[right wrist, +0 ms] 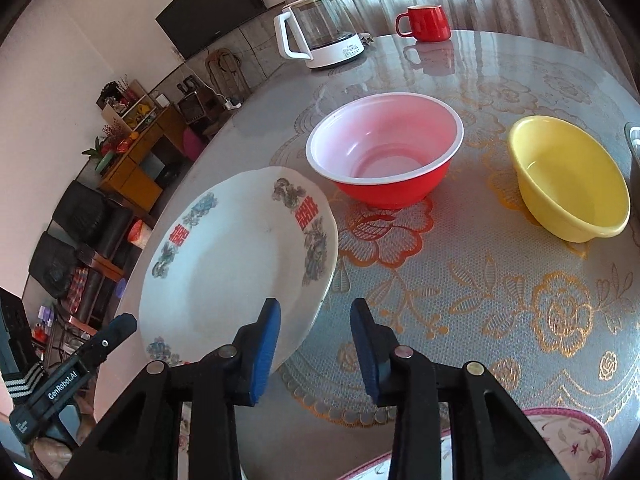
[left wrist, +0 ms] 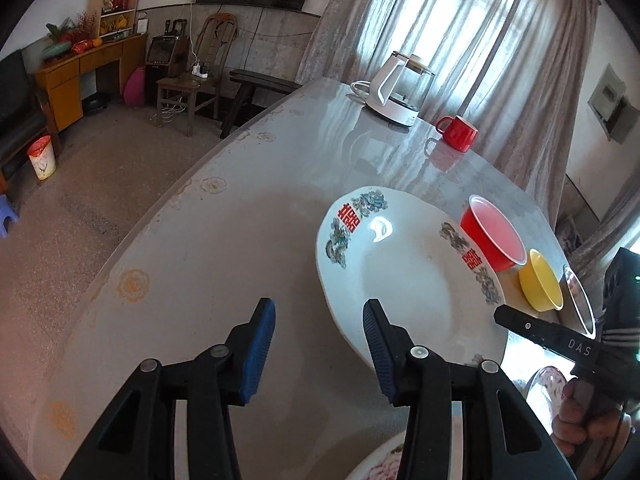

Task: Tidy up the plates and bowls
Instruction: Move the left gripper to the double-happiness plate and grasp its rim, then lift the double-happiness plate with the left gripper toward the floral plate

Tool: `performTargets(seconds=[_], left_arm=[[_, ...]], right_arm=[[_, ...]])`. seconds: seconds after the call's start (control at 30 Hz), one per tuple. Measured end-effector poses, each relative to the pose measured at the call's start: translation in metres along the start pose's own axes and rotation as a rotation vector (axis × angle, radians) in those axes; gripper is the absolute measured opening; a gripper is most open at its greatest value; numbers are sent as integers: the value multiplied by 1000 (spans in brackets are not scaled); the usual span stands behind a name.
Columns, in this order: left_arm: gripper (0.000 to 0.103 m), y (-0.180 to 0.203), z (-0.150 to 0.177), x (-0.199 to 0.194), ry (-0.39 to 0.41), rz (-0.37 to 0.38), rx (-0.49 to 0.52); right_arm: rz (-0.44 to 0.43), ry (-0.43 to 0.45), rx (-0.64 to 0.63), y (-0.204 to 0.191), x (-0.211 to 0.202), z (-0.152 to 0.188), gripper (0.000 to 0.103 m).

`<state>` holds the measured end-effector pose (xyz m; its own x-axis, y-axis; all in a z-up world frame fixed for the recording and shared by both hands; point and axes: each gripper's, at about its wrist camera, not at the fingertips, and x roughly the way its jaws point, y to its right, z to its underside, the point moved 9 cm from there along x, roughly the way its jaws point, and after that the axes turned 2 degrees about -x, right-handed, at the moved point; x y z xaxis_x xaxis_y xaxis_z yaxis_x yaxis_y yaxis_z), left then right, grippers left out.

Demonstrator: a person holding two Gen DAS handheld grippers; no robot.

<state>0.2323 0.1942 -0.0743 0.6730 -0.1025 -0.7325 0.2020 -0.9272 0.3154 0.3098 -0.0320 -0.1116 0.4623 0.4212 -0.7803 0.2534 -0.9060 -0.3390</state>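
Both my claws point down at a round table (left wrist: 240,220) under a lace-patterned cover. My left claw (left wrist: 319,308) has its blue-padded jaws apart, with only bare table showing in the gap. My right claw (right wrist: 315,308) also has its jaws apart, and nothing is between them.

The white plate with red double-happiness characters (right wrist: 240,264) sits between the two claws. It is just right of my left claw and just left of my right claw. Its rim passes behind the nearest finger of each. It looks tilted and partly out past the table edge. I cannot tell whether it rests on those fingers or on the table.

Ahead of my right claw stands a red bowl (right wrist: 384,148). A yellow bowl (right wrist: 568,180) stands ahead and to the right. A pink-flowered plate (right wrist: 572,444) lies just beneath that claw.

The risk, as I judge it, is that neither claw clamps the plate. If the claws drift apart or one dips, the glazed rim could slide off and drop or strike the red bowl.
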Motion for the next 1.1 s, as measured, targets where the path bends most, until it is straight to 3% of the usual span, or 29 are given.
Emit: performTargets(seconds=[0.27,0.47,0.6,0.63,0.77,0.9,1.1], left_arm=[[46,-6,-25,24,5,-3,15],[46,-2,-37,51,-39,29,32],[31,10,-35,65,-98,75,52],[27,14,-34,65,-105,82,64],[25,14,-31,61,-104,93,57],[24,14,-26,56,-114,98,69],[26,16,-26,58,-128,89,89]], right_arm=[[-9,-20,11,3,13,-7,29],[-40,-43,-7,-8,24,-7,30],[-66,-58,12,-9,34,-6,30],[-64,-48,4,-10,33,-7,31],[-74,-46,-12,-12,33,-7,32],[-111,-46,-2,-8,31,-7,31],[-91,-50,-17,-8,29,-4,31]])
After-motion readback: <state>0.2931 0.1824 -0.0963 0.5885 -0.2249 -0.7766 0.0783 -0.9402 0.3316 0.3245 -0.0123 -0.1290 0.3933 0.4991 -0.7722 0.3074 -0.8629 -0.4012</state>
